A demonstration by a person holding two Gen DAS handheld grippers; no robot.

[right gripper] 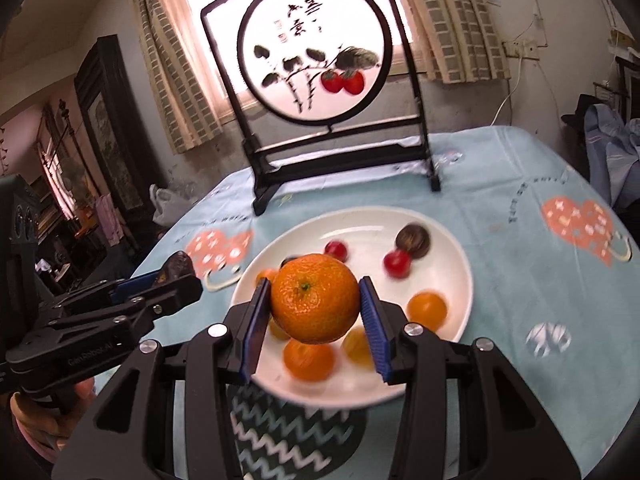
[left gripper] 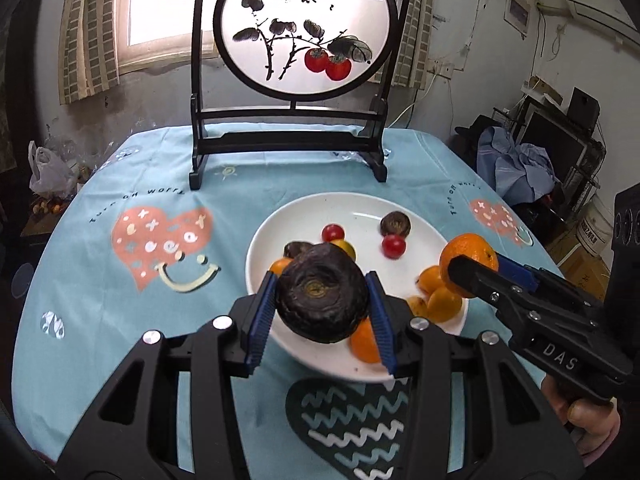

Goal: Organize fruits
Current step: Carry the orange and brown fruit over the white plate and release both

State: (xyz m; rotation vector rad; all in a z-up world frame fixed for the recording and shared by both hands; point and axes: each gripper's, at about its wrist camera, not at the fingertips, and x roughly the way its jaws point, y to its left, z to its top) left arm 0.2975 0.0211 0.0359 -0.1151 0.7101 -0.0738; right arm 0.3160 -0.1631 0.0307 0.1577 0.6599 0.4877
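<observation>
Left wrist view: the left tongs (left gripper: 322, 304) clench a dark round fruit (left gripper: 322, 292) above the white plate (left gripper: 360, 208), its near rim at six o'clock. At three o'clock the right tongs (right gripper: 314, 306) clench an orange (right gripper: 315, 298). Both fruits are round and smooth; a slackened squeeze could drop them onto the tabletop (left gripper: 120, 184), I judge.

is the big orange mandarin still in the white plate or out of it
Out. The round orange mandarin is clamped between the right gripper pads, lifted above the white plate.
</observation>
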